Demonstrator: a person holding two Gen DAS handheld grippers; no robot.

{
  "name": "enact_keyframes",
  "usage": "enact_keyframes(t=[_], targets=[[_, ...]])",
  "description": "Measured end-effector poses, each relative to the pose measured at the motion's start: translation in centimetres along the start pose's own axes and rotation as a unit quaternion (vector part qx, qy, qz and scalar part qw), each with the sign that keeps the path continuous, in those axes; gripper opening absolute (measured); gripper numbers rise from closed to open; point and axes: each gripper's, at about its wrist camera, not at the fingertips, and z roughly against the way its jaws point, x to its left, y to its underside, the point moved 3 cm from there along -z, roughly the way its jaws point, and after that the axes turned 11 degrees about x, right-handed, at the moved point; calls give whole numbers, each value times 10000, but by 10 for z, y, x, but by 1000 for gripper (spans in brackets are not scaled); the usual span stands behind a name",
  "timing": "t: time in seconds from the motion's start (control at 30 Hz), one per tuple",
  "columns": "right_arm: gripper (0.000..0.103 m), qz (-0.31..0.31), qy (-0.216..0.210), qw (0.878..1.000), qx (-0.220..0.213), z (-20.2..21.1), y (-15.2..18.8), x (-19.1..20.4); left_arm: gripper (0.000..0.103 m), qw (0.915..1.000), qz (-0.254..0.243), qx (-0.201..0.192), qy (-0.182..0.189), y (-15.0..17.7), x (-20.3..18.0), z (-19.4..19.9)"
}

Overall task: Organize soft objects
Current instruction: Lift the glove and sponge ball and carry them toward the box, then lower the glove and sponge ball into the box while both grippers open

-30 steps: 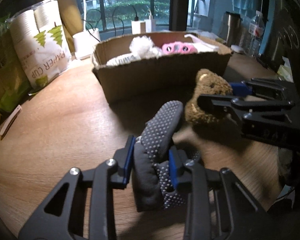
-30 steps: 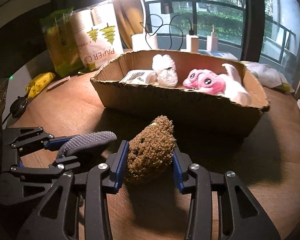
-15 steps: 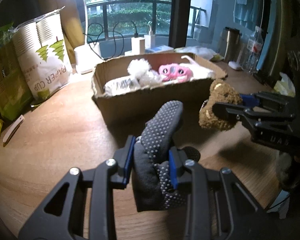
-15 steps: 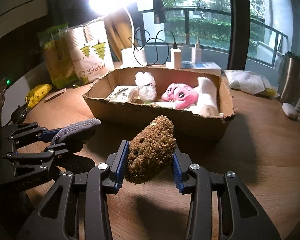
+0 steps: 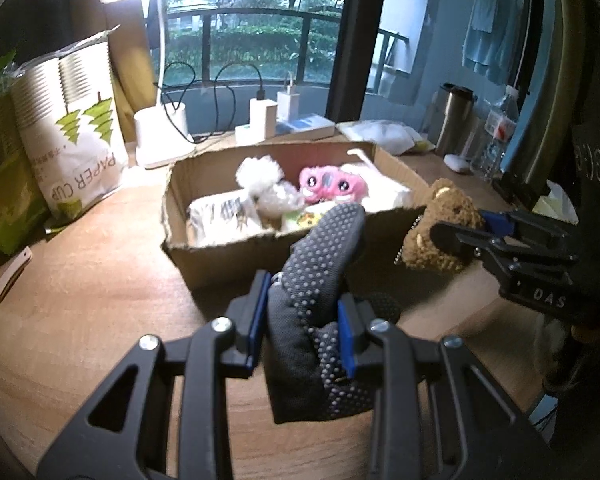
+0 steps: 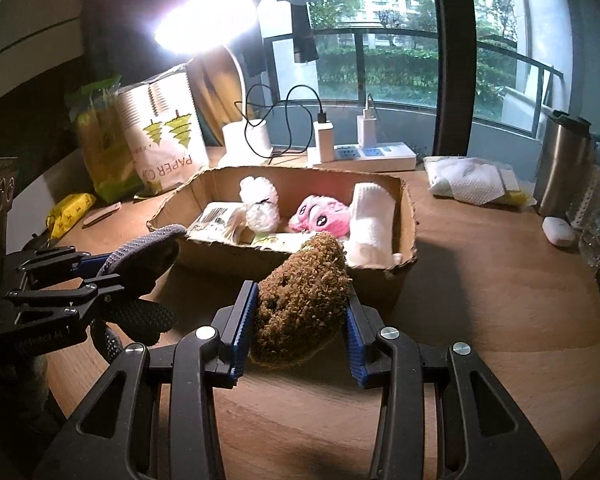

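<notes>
My left gripper (image 5: 302, 320) is shut on a dark grey glove with grip dots (image 5: 316, 280), held above the wooden table in front of the cardboard box (image 5: 228, 252). My right gripper (image 6: 300, 320) is shut on a brown teddy bear (image 6: 300, 300), also lifted, just before the box's near wall (image 6: 300, 268). In the left wrist view the bear (image 5: 440, 228) hangs at the right. From the right wrist camera the glove (image 6: 144, 256) shows at the left. Inside the box lie a pink plush (image 6: 320, 216), a white fluffy toy (image 6: 258, 200) and a white sock-like piece (image 6: 370, 220).
A paper cup bag (image 5: 72, 140) and a green packet (image 6: 100, 148) stand at the left. A lamp base (image 5: 160, 140), chargers on a power strip (image 6: 364, 156), a tissue pack (image 6: 468, 180) and a steel tumbler (image 6: 564, 164) lie behind and right of the box.
Both grippers have risen with their loads, so the box interior now shows from above. The glove and the bear sit higher against the box's near wall.
</notes>
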Motion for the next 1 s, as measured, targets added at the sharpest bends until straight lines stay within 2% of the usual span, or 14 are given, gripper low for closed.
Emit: enact_keyframes(t=[0.57,1.0], targets=[[43,-36,-146,9997,-190,-1,-22,-36,31,9998,-59,-213,-33,-43,-15,-12],[43,-73,-144,9994,-315,-11,-47,-47,31,9991,-65,-418,54,-73,-13,-18]])
